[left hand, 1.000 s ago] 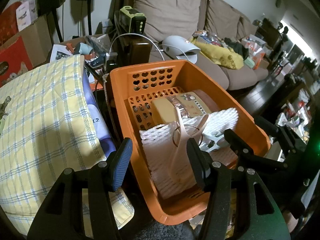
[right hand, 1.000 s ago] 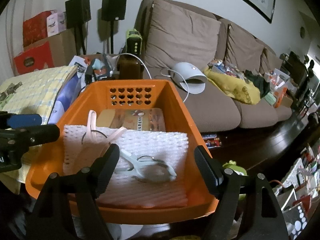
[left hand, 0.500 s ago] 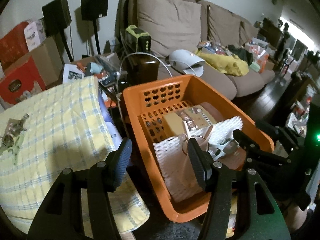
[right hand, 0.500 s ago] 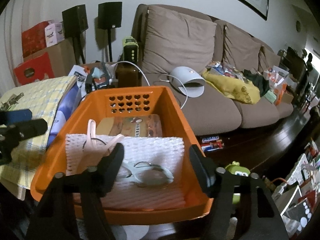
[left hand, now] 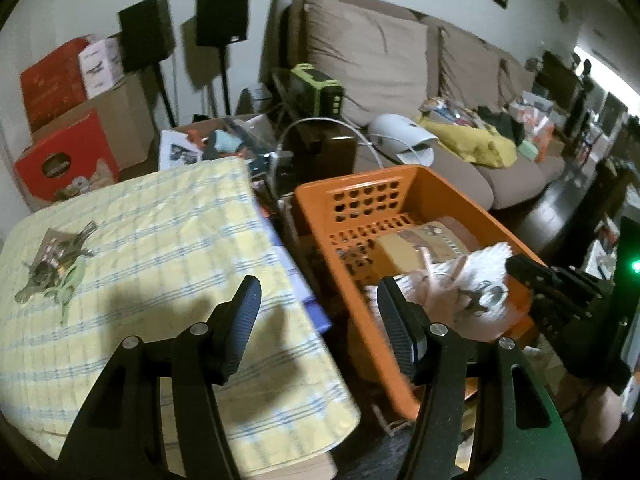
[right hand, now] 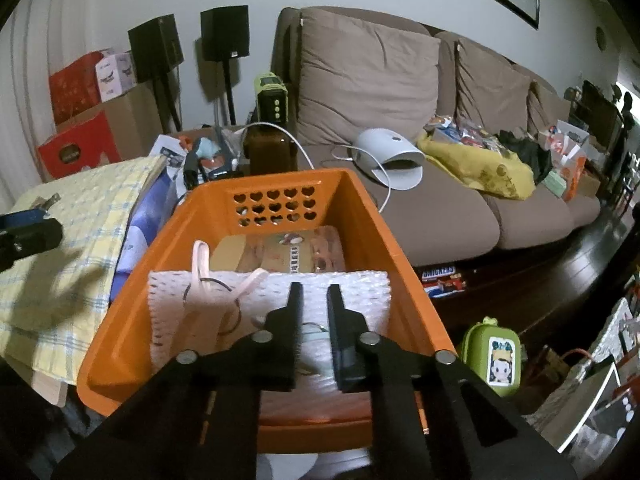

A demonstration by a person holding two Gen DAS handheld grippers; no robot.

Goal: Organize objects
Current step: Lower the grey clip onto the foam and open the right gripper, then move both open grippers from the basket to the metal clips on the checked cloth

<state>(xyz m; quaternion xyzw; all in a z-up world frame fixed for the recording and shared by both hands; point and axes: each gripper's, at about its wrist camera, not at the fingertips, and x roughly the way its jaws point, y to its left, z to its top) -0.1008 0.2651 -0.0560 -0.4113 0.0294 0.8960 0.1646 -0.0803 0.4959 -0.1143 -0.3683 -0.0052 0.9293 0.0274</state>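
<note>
An orange basket holds a white foam sheet, a pink strap with a ring and a flat beige packet. My right gripper reaches down into the basket, jaws drawn close together on a pale plastic clip lying on the foam. Most of the clip is hidden by the fingers. My left gripper hangs over the gap between the basket and a yellow checked cloth. Its jaws are opening, with nothing between them. A small bunch of keys lies on the cloth.
A brown sofa with a white domed device and a yellow bag runs behind the basket. Speakers, red boxes and a green-yellow power unit stand at the back. A green case lies on the floor.
The right gripper's jaws went from wide apart to close together over the clip. The left gripper swung up and to the left, from over the basket towards the yellow cloth.
</note>
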